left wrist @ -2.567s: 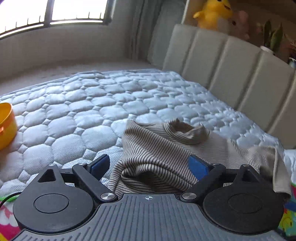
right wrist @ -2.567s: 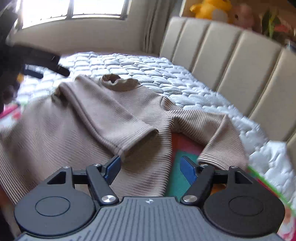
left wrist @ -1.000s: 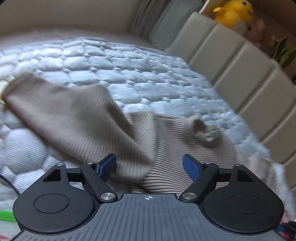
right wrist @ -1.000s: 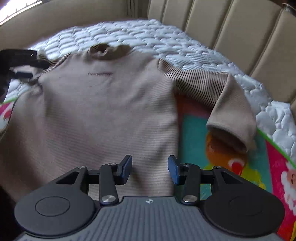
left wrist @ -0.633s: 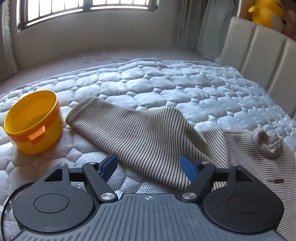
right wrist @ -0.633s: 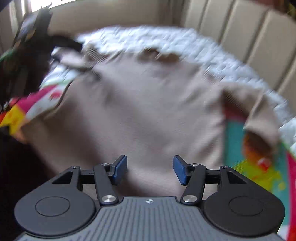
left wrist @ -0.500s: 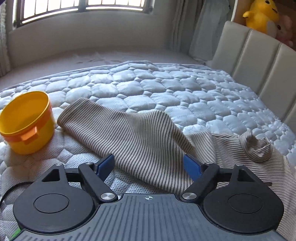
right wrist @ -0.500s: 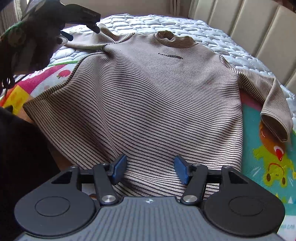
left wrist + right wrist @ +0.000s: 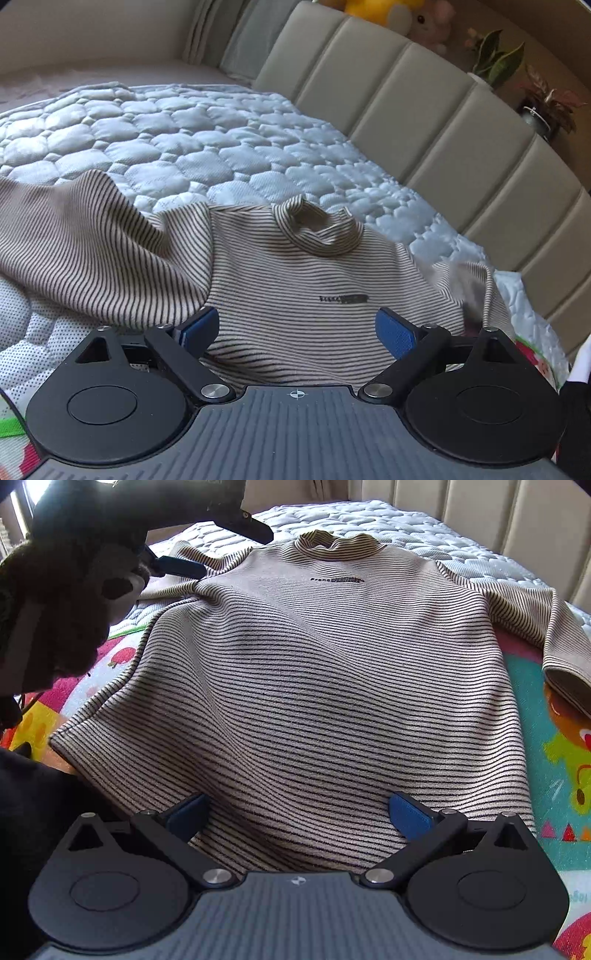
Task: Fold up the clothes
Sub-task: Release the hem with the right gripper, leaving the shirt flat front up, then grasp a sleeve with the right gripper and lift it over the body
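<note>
A tan long-sleeved top with thin dark stripes point(image 9: 325, 672) lies spread front-up on a bed, its high collar point(image 9: 338, 541) toward the padded headboard point(image 9: 424, 110), its lower half over a bright cartoon play mat point(image 9: 565, 738) and its shoulders on a quilted white mattress cover point(image 9: 177, 147). The right tool point(image 9: 297, 818) hovers low at the hem with its blue-padded jaws apart, holding nothing. The left tool point(image 9: 295, 326), jaws also apart and empty, sits beside the rumpled sleeve point(image 9: 85, 243) on the person's left. The other sleeve point(image 9: 535, 624) trails out and bends down at the cuff. The body is flat but not folded. A tidy fold probably depends on each sleeve lying smooth across the chest, gripped near its cuff, and on both hem corners being lifted evenly so the stripes stay level.
</note>
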`<state>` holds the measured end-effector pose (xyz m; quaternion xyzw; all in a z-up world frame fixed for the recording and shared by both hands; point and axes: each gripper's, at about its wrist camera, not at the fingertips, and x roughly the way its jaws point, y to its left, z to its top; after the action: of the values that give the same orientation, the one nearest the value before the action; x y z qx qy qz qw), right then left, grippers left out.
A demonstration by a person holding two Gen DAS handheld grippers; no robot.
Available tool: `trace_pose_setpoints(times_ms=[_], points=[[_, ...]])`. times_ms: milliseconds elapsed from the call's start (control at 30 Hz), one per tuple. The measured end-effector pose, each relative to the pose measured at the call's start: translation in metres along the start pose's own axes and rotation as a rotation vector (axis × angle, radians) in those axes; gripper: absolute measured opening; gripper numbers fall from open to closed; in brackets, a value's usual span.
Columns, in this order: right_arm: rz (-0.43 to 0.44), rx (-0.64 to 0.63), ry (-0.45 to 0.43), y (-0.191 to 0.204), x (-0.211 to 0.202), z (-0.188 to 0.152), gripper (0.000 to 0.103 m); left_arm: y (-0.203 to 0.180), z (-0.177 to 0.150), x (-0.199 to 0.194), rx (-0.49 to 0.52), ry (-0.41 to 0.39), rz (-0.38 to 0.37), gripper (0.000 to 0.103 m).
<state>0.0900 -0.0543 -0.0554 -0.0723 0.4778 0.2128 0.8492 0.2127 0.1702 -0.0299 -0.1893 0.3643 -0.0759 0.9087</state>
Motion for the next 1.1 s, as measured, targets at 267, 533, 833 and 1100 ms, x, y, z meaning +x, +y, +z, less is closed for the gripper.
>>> trace_pose_setpoints(times_ms=[267,533,833,1100], points=[[-0.019,-0.091,-0.224,-0.006,-0.035,0.01,0.103,0.004,-0.003,0.003,0.01,0.018,0.016,0.095],[-0.4,-0.275,-0.179,-0.074,-0.012,0.044,0.06,0.012,-0.005,0.008,0.002,0.049,0.073,0.097],[-0.72,-0.455,-0.065,-0.14,0.031,0.055,0.039,0.025,-0.003,0.013,-0.045,0.063,0.16,0.099],[-0.791,-0.29,-0.324,-0.147,-0.061,0.153,0.003,0.028,-0.001,0.011,-0.07,0.059,0.146,0.1]])
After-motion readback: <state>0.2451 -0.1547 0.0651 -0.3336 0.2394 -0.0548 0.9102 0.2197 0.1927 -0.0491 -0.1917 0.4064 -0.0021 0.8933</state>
